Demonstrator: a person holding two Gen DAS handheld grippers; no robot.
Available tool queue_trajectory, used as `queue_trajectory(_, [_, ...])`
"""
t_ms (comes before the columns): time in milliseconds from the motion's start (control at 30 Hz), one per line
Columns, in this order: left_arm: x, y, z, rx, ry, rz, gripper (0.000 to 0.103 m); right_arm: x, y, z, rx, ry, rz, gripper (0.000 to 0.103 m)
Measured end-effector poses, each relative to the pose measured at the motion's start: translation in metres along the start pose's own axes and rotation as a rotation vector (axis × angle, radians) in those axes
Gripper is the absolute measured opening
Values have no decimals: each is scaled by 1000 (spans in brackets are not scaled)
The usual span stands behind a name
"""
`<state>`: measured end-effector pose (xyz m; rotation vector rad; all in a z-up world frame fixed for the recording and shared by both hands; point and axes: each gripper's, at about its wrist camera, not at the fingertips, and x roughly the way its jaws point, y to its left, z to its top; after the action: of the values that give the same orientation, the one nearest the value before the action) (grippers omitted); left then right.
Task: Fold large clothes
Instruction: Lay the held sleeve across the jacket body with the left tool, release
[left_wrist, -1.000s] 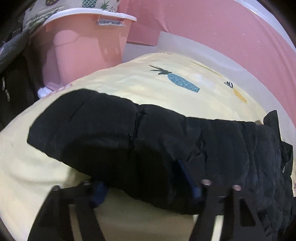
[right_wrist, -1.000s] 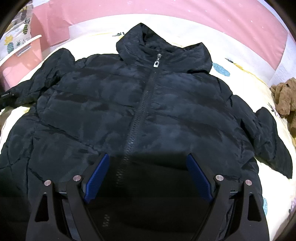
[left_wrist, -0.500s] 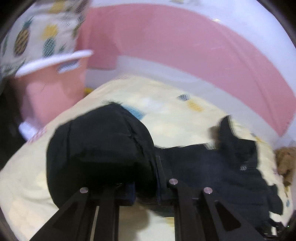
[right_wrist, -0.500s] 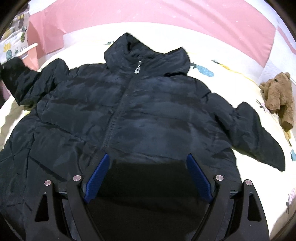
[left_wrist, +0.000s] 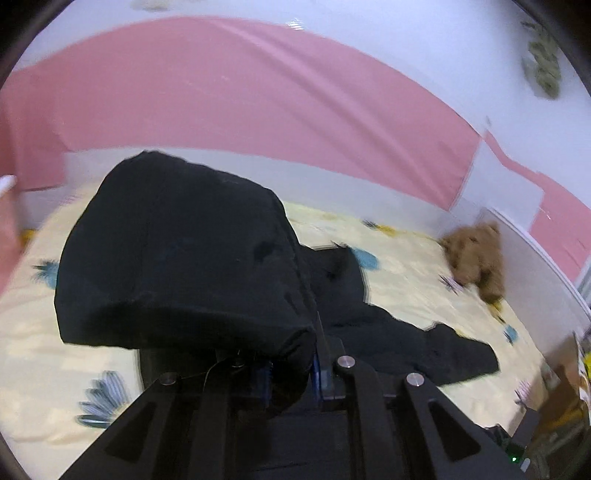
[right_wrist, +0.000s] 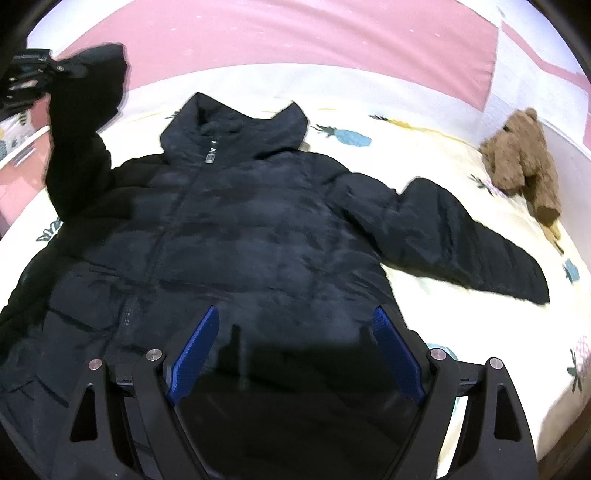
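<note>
Lifting a sleeve off the pineapple sheet

Spreading across a pale yellow bed sheet (right_wrist: 424, 147), the black puffer jacket (right_wrist: 240, 236) lies zipped, front up. Left gripper (left_wrist: 291, 373) pinches its raised sleeve (left_wrist: 177, 258); right gripper (right_wrist: 295, 354) hovers wide, empty. Pink wall (left_wrist: 258, 92) behind; brown teddy bear (right_wrist: 524, 158) nearby.

A brown teddy bear (right_wrist: 524, 162) lies near the bed's far right edge, on a cream sheet (right_wrist: 436, 147) printed with blue and yellow pineapples. A pink-and-white wall (left_wrist: 258, 92) runs behind the bed's far edge.
</note>
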<state>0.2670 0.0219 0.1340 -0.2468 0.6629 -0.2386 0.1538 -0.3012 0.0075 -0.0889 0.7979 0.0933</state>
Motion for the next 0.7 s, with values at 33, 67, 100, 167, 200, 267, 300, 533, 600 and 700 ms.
queue_trajectory(33, [19, -9, -3, 3, 26, -24, 16, 2, -6, -2, 13, 4, -5, 85])
queue_trajectory(67, [34, -16, -7, 4, 48, -40, 16, 3, -10, -3, 23, 8, -8, 85])
queue_trajectory(100, [53, -23, -13, 4, 74, -57, 16, 5, -15, -5, 33, 13, -10, 85])
queue_trajectory(167, [83, -38, -29, 10, 120, -75, 16, 10, -24, -9, 50, 22, -13, 85])
queue_trajectory(200, [102, -42, -37, 17, 145, -79, 16, 12, -27, -10, 55, 25, -14, 85])
queue_trajectory(267, [132, -49, -55, 24, 191, -84, 24, 17, -32, -13, 69, 37, -14, 85])
queue_trajectory(300, [145, -56, -61, 23, 210, -94, 28, 20, -35, -14, 77, 43, -11, 85])
queue_trajectory(533, [165, -72, -83, -28, 234, -196, 77, 15, -41, -12, 96, 21, -8, 85])
queue_trajectory(600, [151, -76, -78, -20, 209, -220, 83, 10, -39, -7, 100, -4, -1, 85])
queue_trajectory(700, [128, -75, -69, -15, 172, -261, 93, 1, -35, 2, 106, -37, 12, 85])
